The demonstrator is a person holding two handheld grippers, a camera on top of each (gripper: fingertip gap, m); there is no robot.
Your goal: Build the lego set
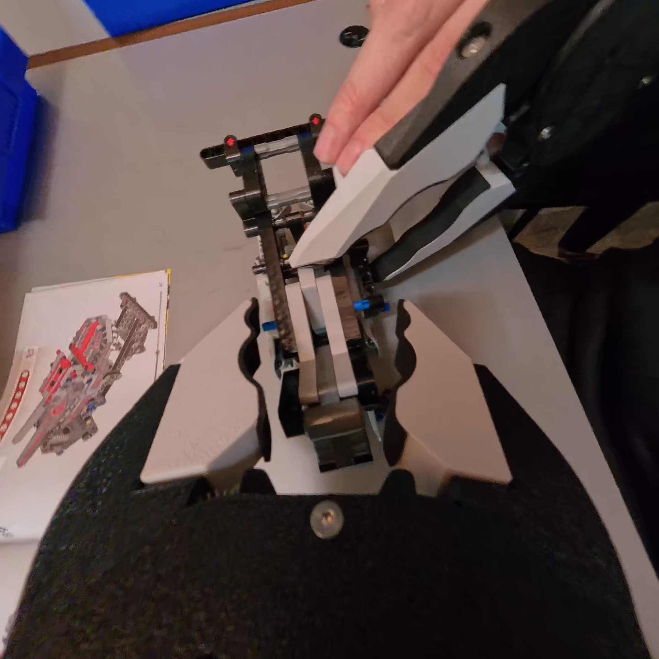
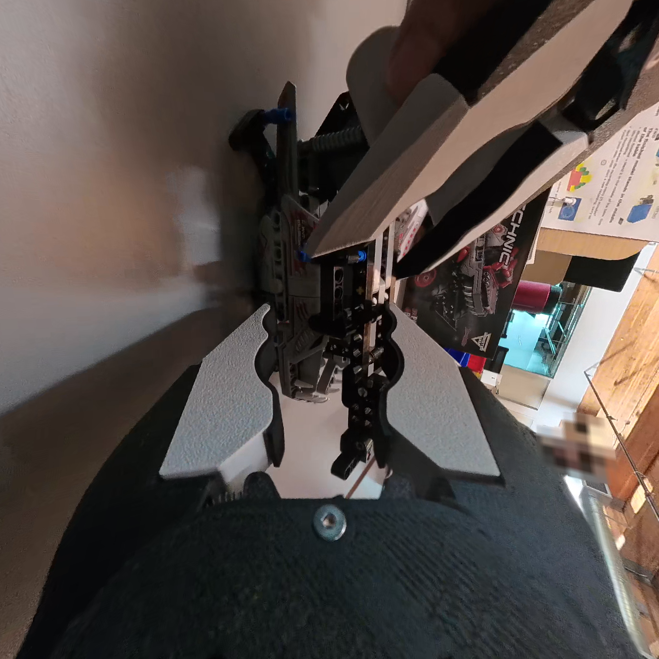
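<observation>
The lego model [image 1: 321, 356], a long black and grey vehicle frame with white panels and blue pins, lies on the white table [image 1: 142, 160]. My left gripper [image 1: 326, 306] straddles its near end, with both pads against its sides. My right gripper [image 1: 335, 272] comes in from the upper right, and its white fingers clamp the model's middle. In the right wrist view the model [image 2: 303, 321] sits between my right gripper's [image 2: 328, 313] pads, which touch a grey panel and a black beam. The left gripper [image 2: 354, 260] reaches in from the upper right.
An open instruction booklet [image 1: 89, 356] lies to the left. A blue bin [image 1: 14, 142] stands at the far left. A person's hand [image 1: 374, 89] holds the right gripper. The set's box [image 2: 474, 285] stands behind. The table edge [image 1: 542, 321] runs close on the right.
</observation>
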